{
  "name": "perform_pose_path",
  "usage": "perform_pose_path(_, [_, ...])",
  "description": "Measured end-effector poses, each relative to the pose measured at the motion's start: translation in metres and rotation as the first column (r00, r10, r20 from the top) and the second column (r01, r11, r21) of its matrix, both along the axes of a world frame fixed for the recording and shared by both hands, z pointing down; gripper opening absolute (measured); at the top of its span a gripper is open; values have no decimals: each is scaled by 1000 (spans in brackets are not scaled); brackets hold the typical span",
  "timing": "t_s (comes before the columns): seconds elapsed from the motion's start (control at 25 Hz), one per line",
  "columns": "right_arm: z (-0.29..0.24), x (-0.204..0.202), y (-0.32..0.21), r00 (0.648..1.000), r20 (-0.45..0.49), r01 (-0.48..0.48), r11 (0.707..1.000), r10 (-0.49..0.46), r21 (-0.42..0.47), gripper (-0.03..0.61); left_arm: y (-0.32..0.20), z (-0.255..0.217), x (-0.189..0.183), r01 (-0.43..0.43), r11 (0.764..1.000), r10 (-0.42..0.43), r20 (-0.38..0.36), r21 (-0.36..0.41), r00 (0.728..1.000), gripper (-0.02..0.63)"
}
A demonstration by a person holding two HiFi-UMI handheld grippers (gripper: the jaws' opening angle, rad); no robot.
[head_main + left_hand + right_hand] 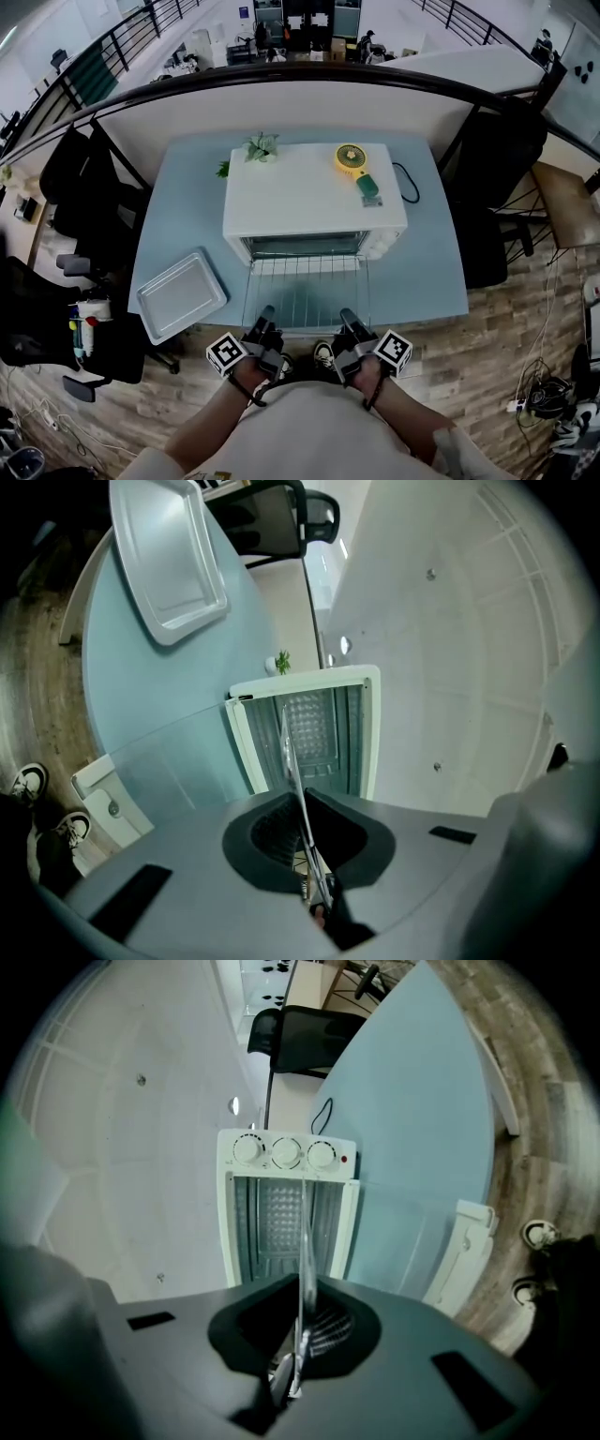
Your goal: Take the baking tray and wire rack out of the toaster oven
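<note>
A white toaster oven stands on the blue table with its glass door dropped open toward me. The wire rack is drawn out of the oven mouth and hangs level above the door. My left gripper is shut on the rack's near edge at the left, and my right gripper is shut on it at the right. Seen edge-on, the rack runs between the left jaws toward the oven; likewise the rack sits in the right jaws. The silver baking tray lies on the table, left of the oven.
On the oven's top sit a yellow fan and a green object; a small plant stands behind. A black cable lies to the right. Black chairs flank the table. The door's handle juts past the table's front edge.
</note>
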State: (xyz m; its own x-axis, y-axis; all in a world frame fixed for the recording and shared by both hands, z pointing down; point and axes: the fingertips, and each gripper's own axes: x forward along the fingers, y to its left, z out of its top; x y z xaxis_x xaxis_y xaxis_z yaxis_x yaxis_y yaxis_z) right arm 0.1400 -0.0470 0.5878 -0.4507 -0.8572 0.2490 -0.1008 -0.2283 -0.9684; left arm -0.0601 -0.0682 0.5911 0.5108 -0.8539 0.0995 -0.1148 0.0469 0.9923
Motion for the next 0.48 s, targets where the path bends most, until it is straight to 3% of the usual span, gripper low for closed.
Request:
perform_pose_path(0.24, [-2,15,9,999,-5,-42,999,42,2,8,3,-1,17,-49,999,49,-13,-13,999,8])
perform_pose_path(0.48, [2,52,27,986,8,-167,986,167,14,6,7,1,57,-199,980,199,4,-9,980,8])
